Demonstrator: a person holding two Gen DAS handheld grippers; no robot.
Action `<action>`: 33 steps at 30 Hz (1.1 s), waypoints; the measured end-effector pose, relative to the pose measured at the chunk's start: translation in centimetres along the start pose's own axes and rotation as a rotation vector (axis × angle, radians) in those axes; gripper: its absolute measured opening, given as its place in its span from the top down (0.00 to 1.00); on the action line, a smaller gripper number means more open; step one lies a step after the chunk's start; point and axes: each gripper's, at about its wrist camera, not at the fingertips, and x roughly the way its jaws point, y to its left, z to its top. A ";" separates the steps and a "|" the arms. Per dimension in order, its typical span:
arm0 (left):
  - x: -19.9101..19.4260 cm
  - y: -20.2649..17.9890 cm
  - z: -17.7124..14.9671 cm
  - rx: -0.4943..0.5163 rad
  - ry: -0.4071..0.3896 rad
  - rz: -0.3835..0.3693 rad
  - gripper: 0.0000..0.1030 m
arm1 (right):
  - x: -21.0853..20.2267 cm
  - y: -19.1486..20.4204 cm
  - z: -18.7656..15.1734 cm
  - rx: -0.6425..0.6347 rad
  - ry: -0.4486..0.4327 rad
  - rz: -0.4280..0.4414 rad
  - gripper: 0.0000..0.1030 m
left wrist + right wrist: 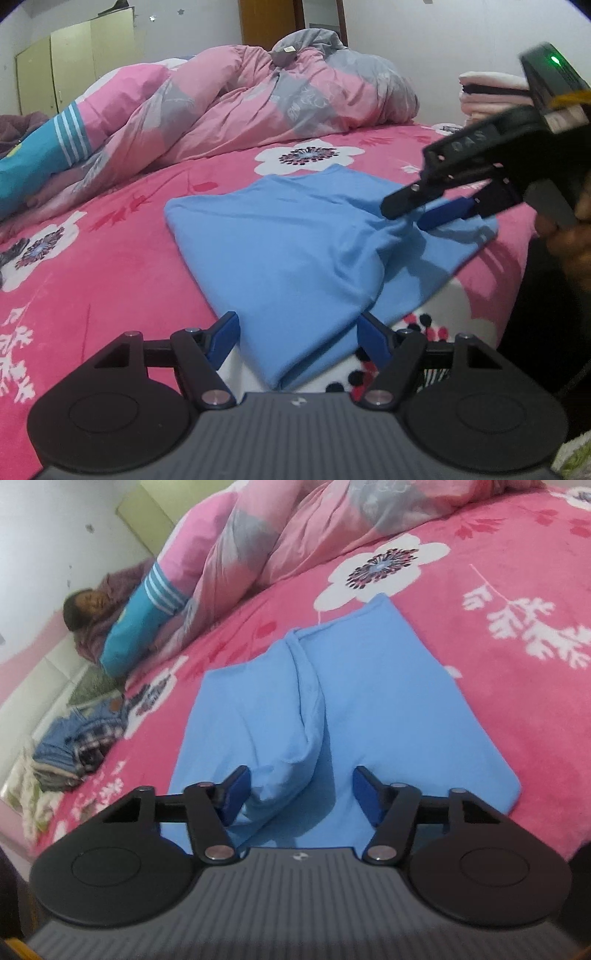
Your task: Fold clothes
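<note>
A light blue garment (295, 240) lies folded on the pink flowered bedspread (129, 266). My left gripper (299, 336) stands open at its near corner, the cloth lying between the jaws without being pinched. My right gripper (406, 218) reaches in from the right onto the garment's far right edge. In the right wrist view the right gripper (303, 794) is open around a raised ridge of the blue garment (388, 701). The ridge touches the left pad, and a gap shows at the right pad.
A crumpled pink and grey duvet (258, 99) fills the back of the bed. A person in a teal striped sleeve (147, 616) lies beside it. Folded clothes are stacked (491, 96) at the back right. Denim and plaid clothes (81, 746) sit in a pile at the bed's left edge.
</note>
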 end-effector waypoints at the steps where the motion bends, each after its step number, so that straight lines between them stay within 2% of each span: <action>1: 0.0 0.0 -0.1 -0.001 0.000 0.000 0.30 | 0.2 0.2 0.1 -0.015 0.006 -0.007 0.51; 2: 0.1 0.1 -0.1 -0.003 -0.001 0.000 0.30 | 0.5 0.4 0.3 -0.031 0.013 -0.011 0.55; 4: 0.1 0.1 -0.1 -0.002 0.000 0.004 0.30 | 1.1 0.6 0.5 -0.051 0.030 -0.023 0.73; 5: 0.1 0.1 -0.2 0.002 0.001 0.008 0.30 | 1.3 0.6 0.5 -0.056 0.037 -0.026 0.86; 8: 0.2 0.0 -0.2 0.003 0.001 0.015 0.30 | 1.1 0.6 0.8 -0.058 0.028 -0.010 0.89; 16: 0.8 0.9 -0.2 -0.067 0.035 0.017 0.21 | 1.3 -0.4 0.6 0.013 0.053 0.023 0.84; 18: 0.9 1.2 -0.3 -0.085 0.037 0.013 0.20 | 1.0 -0.7 0.6 0.050 0.060 0.039 0.75; 24: 1.1 1.5 -0.4 -0.108 0.036 0.004 0.19 | 0.6 -0.7 0.3 0.091 0.082 0.061 0.61; 33: 1.1 1.7 -0.5 -0.127 0.034 -0.004 0.19 | 1.3 0.8 0.7 0.037 0.111 0.042 0.61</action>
